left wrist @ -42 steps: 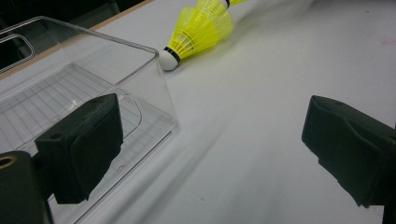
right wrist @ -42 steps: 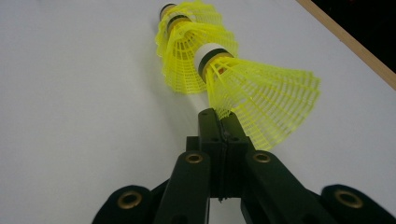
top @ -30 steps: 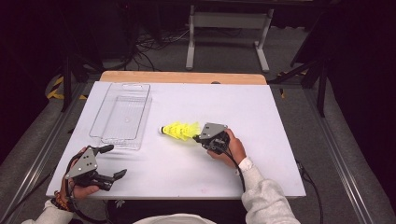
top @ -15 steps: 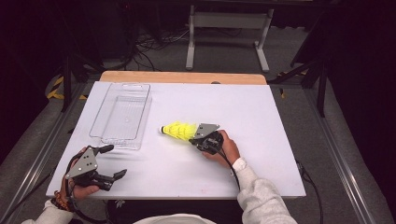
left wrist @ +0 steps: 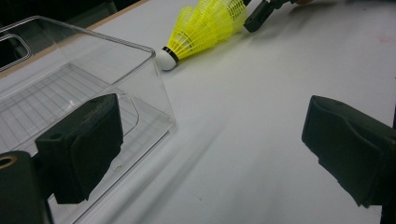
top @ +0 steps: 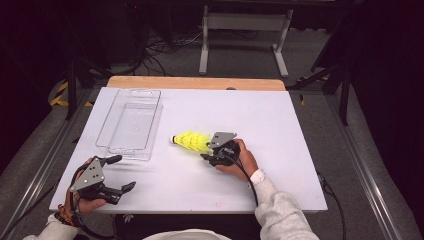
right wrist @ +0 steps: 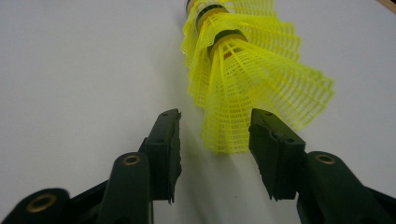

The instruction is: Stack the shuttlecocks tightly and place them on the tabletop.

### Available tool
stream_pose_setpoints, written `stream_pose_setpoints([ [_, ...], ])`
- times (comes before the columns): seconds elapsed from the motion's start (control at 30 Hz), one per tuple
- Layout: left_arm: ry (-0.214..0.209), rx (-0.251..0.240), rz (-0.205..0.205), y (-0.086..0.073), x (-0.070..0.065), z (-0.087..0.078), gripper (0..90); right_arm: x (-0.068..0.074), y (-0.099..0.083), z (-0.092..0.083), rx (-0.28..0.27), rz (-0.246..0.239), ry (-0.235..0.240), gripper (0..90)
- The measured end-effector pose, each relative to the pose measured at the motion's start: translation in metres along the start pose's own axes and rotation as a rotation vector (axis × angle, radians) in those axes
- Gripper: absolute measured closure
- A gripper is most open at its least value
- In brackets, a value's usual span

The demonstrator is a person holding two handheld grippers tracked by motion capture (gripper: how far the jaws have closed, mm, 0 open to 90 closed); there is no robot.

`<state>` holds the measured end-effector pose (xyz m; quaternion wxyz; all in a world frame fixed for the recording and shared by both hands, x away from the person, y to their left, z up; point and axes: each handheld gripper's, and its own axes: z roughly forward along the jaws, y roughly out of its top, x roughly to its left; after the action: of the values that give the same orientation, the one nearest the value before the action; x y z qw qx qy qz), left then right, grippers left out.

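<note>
Yellow shuttlecocks (top: 191,141), nested in a stack, lie on their side mid-tabletop (top: 280,120), well clear of all edges. Right gripper (top: 212,152) just behind the skirt, jaws just opened, pads off it. Clear tray (top: 131,122) near left edge. Left gripper (top: 117,173) at near-left corner, jaws wide apart, empty.

The nested yellow shuttlecocks (right wrist: 252,79) have meshed plastic skirts, slightly glossy. The clear rectangular plastic bin (left wrist: 79,88) is smooth and shiny. The white tabletop (top: 280,125) looks matt; its far edge is wood.
</note>
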<state>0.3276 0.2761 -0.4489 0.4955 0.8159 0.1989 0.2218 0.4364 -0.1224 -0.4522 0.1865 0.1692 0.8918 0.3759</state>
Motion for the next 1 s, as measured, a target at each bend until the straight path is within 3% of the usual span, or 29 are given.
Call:
stream_pose_setpoints([
  [0.13, -0.001, -0.001, -0.002, 0.0, 0.0, 0.0, 6.4, -0.002, 0.0, -0.01, -0.014, 0.002, -0.006, 57.1],
  [0.27, -0.001, 0.002, 0.0, 0.0, 0.0, 0.0, 6.4, -0.007, 0.002, -0.023, -0.068, 0.039, 0.001, 58.1],
  [0.4, -0.001, 0.003, 0.002, 0.0, 0.0, 0.001, 6.4, -0.008, 0.005, -0.025, -0.078, 0.055, -0.014, 57.6],
  [0.6, -0.005, 0.004, -0.007, -0.001, 0.0, 0.002, 6.4, -0.006, 0.009, -0.008, -0.031, 0.082, 0.057, 52.8],
  [0.7, -0.007, 0.005, -0.006, -0.001, 0.0, 0.002, 6.4, -0.006, 0.013, 0.0, -0.038, 0.093, 0.078, 52.6],
  [1.0, -0.009, 0.01, 0.0, -0.001, -0.001, 0.004, 6.4, -0.001, 0.02, 0.012, -0.033, 0.095, 0.101, 42.5],
])
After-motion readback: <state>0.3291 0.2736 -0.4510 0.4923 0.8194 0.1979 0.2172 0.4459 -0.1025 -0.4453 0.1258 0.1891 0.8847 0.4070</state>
